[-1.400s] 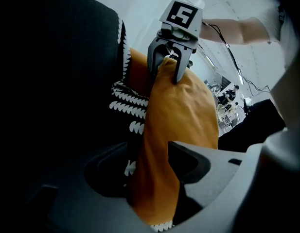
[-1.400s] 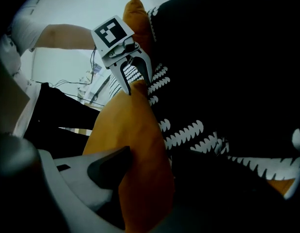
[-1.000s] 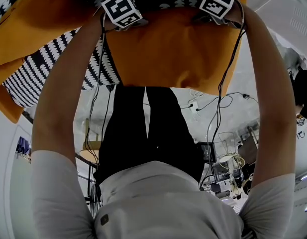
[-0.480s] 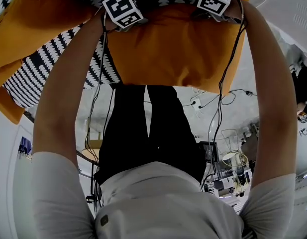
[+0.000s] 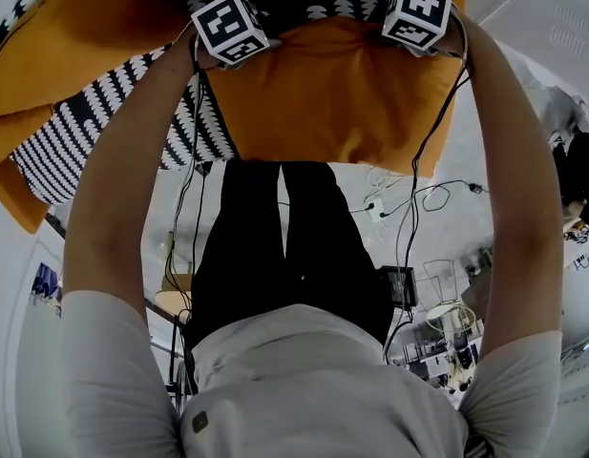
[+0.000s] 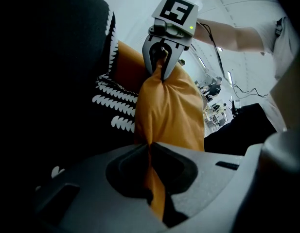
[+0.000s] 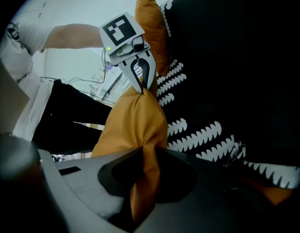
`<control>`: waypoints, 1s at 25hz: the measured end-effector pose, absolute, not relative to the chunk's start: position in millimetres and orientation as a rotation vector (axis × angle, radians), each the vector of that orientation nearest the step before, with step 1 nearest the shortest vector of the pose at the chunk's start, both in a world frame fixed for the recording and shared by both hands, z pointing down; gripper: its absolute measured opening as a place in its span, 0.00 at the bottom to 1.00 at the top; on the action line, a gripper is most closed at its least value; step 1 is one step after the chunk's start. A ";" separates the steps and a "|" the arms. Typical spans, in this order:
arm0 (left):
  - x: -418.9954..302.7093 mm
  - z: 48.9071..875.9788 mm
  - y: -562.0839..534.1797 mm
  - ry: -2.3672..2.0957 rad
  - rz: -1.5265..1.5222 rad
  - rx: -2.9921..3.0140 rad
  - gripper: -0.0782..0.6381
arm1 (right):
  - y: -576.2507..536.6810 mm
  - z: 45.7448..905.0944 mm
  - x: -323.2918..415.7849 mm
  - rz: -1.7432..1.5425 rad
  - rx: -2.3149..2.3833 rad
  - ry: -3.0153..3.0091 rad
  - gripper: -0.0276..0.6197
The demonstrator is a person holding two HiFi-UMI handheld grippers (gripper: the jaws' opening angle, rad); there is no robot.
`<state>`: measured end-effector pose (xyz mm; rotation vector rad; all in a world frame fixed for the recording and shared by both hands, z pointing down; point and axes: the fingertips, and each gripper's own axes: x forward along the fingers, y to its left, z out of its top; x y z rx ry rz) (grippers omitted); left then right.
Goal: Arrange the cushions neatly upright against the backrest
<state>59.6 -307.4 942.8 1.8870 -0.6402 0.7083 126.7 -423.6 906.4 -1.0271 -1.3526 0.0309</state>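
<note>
Jaws closing: my left gripper (image 6: 150, 147) and right gripper (image 7: 142, 152) pinch orange cushion (image 5: 342, 93) edge | gripped; standing it upright remains.

Edge of orange cushion (image 7: 135, 125) inside the closing right claw (image 7: 141, 174)

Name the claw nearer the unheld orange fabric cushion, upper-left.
Left claw, closing on the held orange fabric cushion's corner beside the unheld cushion; right claw is closing on the far corner.
</note>
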 end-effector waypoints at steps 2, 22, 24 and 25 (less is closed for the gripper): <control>55.6 926.7 -302.0 -0.636 0.729 1.890 0.14 | -419.0 888.4 124.4 0.015 -1.035 -1.377 0.17; 63.4 769.1 -260.1 -0.706 0.888 1.955 0.14 | -373.4 731.3 146.4 -0.175 -0.978 -1.616 0.14; 57.1 756.1 -262.9 -0.722 0.908 1.967 0.14 | -374.5 719.4 143.2 -0.185 -0.963 -1.638 0.13; 53.2 749.7 -264.4 -0.729 0.919 1.970 0.14 | -375.0 713.5 140.7 -0.195 -0.958 -1.648 0.13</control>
